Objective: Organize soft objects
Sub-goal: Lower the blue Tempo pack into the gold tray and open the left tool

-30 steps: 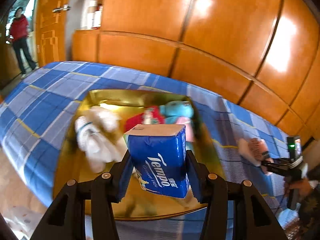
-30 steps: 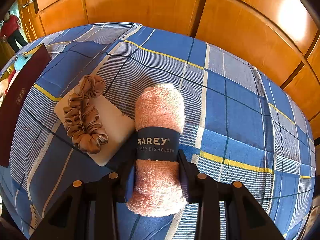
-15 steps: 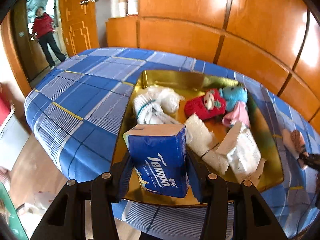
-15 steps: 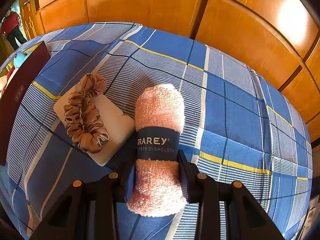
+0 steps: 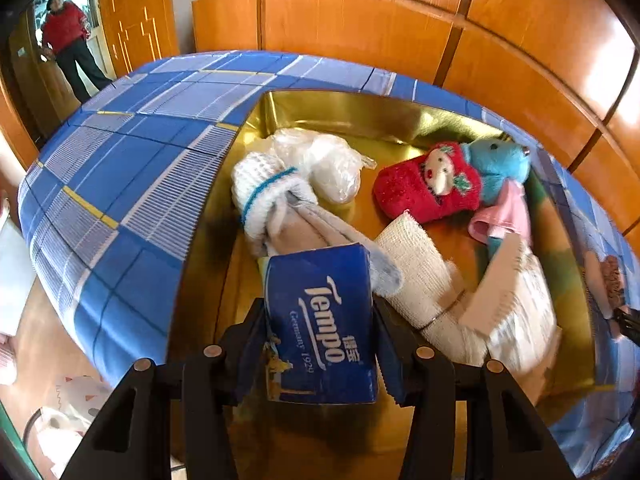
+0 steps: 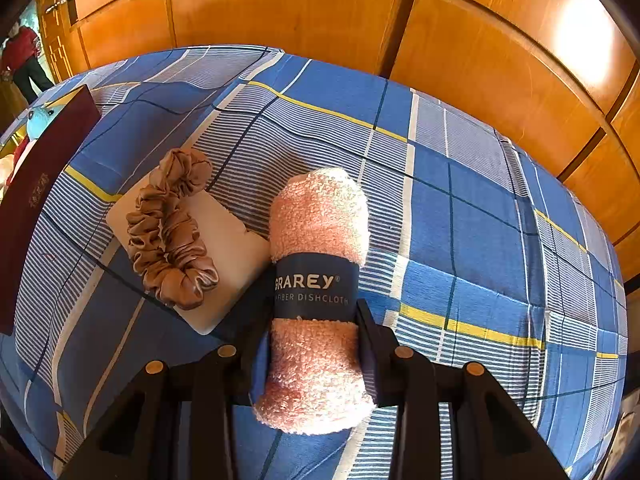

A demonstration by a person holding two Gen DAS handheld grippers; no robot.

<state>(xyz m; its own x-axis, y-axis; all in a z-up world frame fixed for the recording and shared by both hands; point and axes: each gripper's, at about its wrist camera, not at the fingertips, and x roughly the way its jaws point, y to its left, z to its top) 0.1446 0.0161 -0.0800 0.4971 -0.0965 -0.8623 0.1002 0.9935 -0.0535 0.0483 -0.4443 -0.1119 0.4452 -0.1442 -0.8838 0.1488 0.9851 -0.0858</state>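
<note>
Glossy orange wood panelling (image 6: 280,20) behind blue plaid bedcover (image 6: 480,240).

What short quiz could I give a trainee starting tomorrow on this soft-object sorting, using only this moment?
1. True or false: the left tongs grip a blue Tempo tissue pack over the gold tray.
2. Which item do the right tongs hold? A) brown scrunchie B) pink dishcloth roll C) red plush sock
3. Fill in: the brown scrunchie lies on a white ____ on the blue plaid cloth.

Key: 1 true. 2 B, the pink dishcloth roll. 3 pad; its exact kind cannot be told.
</note>
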